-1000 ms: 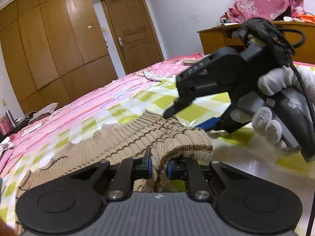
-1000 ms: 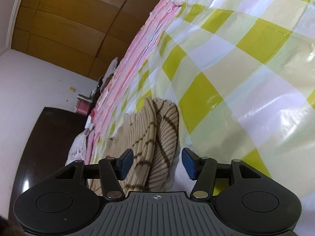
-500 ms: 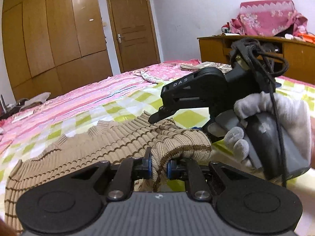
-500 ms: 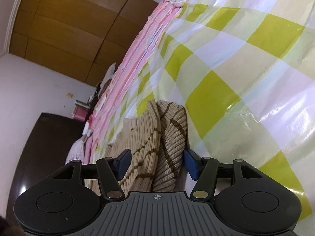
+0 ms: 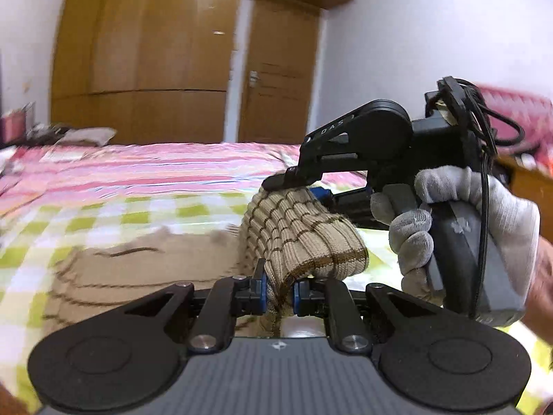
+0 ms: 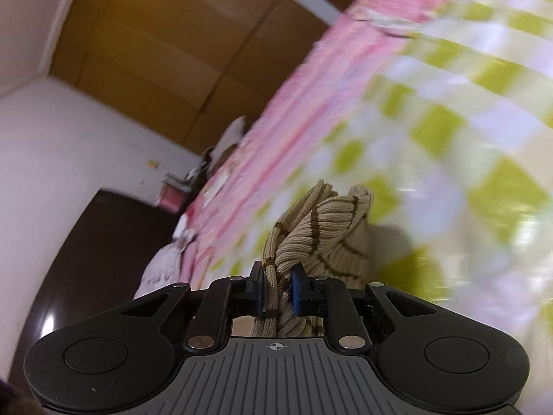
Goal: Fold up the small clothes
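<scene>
Inspected the sweater (image 5: 304,235): tan ribbed knit with brown stripes, bunched and lifted at its near end, trailing flat and blurred across the bed (image 5: 103,173) beyond. Noted a doubled hump of knit at the lifted end, stretched between two grips.

Found the left hand-held gripper (image 5: 278,292) pinched tight on a fold of the near edge. Found the right hand-held gripper (image 6: 278,292) just closed down onto a second gather of the same end, with knit squeezed between both pads. Confirmed this from the left view: clamped just beyond the first grip, with a gloved hand (image 5: 466,228) wrapped round the handle.

Located the garment on the green-and-white checked cover (image 5: 193,207) over the pink striped bedding, with the held end clear of the cover. Could not tell which part of the garment had been taken, hem, sleeve or collar.

Judged progress as early. Done: both grips secured on one end and that end raised. Not yet done: carrying the held end over the flat part, laying it down square, releasing and smoothing. Saw no finished fold anywhere on the cover. Assessed any later folds and stacking as outstanding. Recorded a wooden wardrobe (image 5: 145,69) and door (image 5: 280,79) behind, not involved.
</scene>
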Demonstrator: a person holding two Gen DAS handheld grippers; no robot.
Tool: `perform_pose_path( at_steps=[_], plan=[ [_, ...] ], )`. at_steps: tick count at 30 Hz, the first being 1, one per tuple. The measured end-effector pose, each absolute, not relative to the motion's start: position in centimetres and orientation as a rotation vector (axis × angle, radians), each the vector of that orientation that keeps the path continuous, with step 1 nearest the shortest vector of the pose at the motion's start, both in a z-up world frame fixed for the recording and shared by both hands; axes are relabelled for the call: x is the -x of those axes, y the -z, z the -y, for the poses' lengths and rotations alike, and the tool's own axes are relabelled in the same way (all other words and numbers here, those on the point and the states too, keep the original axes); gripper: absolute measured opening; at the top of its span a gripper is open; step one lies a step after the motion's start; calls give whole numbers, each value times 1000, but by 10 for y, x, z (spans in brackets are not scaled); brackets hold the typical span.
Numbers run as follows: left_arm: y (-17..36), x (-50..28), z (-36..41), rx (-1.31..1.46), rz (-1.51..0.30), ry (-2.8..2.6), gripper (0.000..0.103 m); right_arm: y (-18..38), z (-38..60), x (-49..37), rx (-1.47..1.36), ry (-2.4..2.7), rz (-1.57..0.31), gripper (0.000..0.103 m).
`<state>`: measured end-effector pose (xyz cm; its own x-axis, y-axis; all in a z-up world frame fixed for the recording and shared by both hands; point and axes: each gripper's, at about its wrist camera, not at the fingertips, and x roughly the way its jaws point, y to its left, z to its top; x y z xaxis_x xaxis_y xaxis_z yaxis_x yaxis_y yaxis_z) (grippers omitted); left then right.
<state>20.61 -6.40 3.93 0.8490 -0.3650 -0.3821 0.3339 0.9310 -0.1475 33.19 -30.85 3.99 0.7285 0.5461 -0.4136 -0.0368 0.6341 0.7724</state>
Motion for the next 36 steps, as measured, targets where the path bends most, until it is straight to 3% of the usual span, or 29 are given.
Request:
perform_pose_path(
  at_steps=[8,18,26,36],
  plan=[
    [-34,-189,-26,158,-428,228,20,-61,176,-343,-618,-491,-737,15],
    [5,-190,-88,223,-563,129,20,-17,42,-345,-323,-522,-876,15],
    [15,-182,-109,241,-634,119,22,-3,12,-344,-275,-542,-925,24],
    [-22,-155,-113,166,-520,55,23,-52,37,-319,-283,-639,-814,25]
  ],
)
